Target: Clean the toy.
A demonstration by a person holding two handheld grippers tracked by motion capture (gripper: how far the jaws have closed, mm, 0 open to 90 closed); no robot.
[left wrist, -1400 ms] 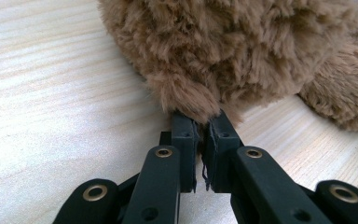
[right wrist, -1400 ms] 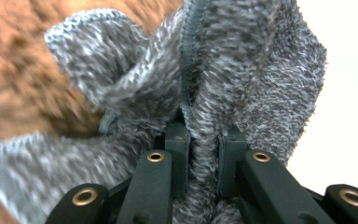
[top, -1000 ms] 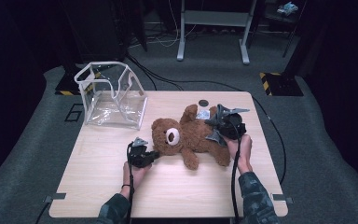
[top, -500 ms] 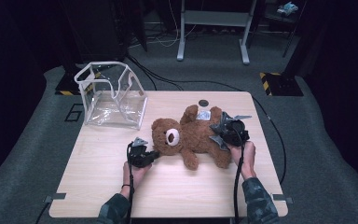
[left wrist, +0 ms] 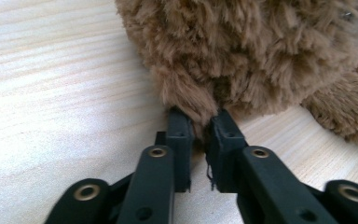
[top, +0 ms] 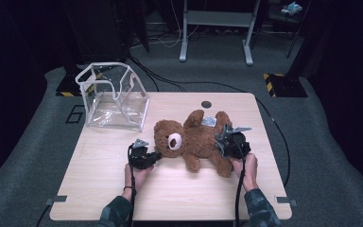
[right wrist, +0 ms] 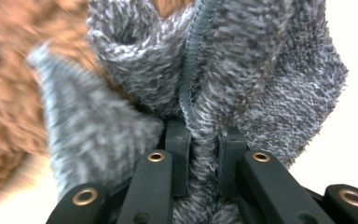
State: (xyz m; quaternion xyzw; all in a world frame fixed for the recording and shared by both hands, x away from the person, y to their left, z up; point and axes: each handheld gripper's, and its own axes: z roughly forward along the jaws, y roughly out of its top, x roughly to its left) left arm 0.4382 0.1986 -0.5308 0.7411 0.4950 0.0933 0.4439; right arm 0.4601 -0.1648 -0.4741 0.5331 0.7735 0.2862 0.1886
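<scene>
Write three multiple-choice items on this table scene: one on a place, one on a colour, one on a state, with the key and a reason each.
1. Where does the clear bag stand?
A. At the table's far left corner
B. At the near right corner
C. On the teddy bear

2. What colour is the knitted cloth in the right hand-held gripper?
A. Red
B. Flecked grey
C. Yellow

3. How does the left hand-held gripper stand?
A. Wide open, away from the bear
B. Lying loose on the table
C. Jaws closed on a tuft of the teddy bear

Key: 1 A, the high view shows it at the far left of the table. 2 B, the right gripper view shows grey flecked fabric between the jaws. 3 C, the left gripper view shows brown fur pinched between the jaws, which have just eased open slightly.
</scene>
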